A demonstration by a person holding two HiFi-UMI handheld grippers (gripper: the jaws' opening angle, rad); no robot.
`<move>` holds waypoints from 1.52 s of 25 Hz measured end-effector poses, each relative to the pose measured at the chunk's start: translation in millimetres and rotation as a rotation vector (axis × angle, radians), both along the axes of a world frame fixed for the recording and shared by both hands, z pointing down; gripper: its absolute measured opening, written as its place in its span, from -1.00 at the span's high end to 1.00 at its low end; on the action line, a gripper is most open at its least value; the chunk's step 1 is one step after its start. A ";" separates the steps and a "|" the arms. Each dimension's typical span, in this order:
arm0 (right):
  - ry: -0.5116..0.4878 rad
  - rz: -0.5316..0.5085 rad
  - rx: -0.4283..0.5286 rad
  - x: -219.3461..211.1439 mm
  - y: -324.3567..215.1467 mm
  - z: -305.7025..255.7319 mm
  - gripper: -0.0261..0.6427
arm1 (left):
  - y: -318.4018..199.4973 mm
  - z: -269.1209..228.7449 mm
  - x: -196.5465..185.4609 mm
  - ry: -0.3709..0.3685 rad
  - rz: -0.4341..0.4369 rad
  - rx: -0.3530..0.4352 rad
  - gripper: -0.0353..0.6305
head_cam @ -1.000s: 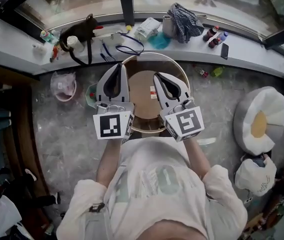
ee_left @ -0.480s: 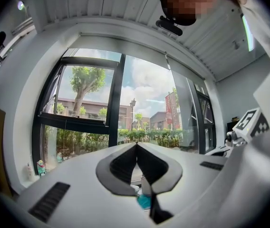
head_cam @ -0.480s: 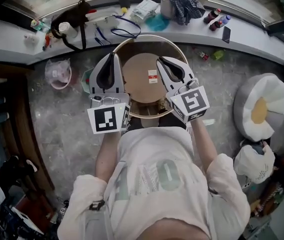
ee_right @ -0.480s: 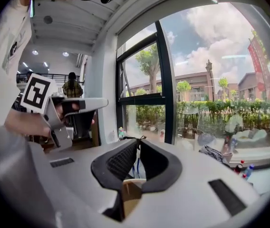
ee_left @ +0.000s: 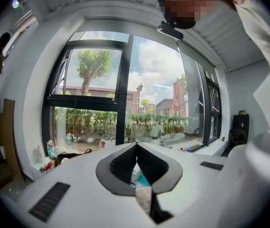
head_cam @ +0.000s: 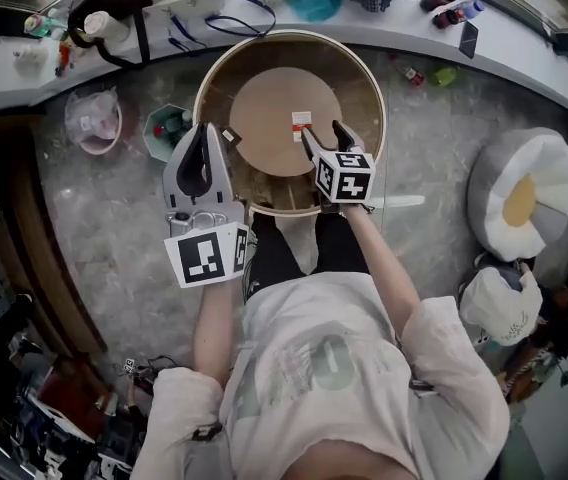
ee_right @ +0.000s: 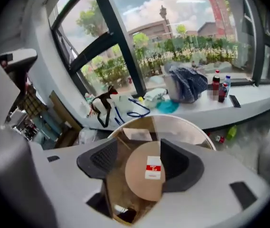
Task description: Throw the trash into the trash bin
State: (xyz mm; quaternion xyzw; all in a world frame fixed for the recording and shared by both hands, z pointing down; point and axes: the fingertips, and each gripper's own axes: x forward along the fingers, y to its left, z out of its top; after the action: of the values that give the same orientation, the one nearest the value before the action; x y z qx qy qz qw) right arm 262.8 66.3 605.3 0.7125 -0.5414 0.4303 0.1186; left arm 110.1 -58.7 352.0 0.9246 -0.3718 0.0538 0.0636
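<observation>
Currently: two hand-held grippers, one bin, one disc.

Bin: round, tan inner wall, pale thin rim, upper centre of the head view. It stands on a grey mottled floor, just below the sill.

Disc: flat, round, brown, lying inside the bin. It carries one small red-and-white label near its right edge.

Right hand-held gripper: over the bin's lower rim, tips inside the opening. Its jaws have just been opening and stand spread, with nothing pinched. Through the gap its own view shows the disc down in the bin.

Left hand-held gripper: outside the rim at centre left, pads pressed together at the tips, nothing between them.

Room: one green bowl and one pink bag sit left of the bin. One round egg-patterned cushion lies well apart at the right edge, with bare floor between it and the bin.
</observation>
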 end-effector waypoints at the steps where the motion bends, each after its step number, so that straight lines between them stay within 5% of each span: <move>1: -0.004 -0.025 -0.038 -8.4 1.4 22.0 0.11 | 2.2 13.9 -1.3 -0.034 0.008 0.002 0.86; 5: 0.011 -0.070 -0.169 -23.2 5.3 100.5 0.02 | 12.9 71.8 -0.1 -0.109 0.037 -0.050 0.86; 14: -0.008 0.003 -0.328 -22.9 29.3 206.4 -0.05 | 51.5 154.9 2.6 -0.145 0.073 -0.191 0.86; 29: 0.025 -0.011 -0.369 -31.7 36.1 250.5 -0.05 | 44.5 198.7 -39.4 -0.226 0.048 -0.180 0.86; 38: 0.002 0.092 -0.417 -23.0 40.6 249.7 0.08 | 46.2 195.1 -41.4 -0.210 0.042 -0.188 0.86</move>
State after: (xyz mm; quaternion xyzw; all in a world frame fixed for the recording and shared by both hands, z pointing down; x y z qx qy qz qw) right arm 239.8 106.8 855.0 0.6969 -0.4074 0.5374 0.2440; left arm 68.7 -12.5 547.1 0.9114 -0.3501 0.1864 0.1095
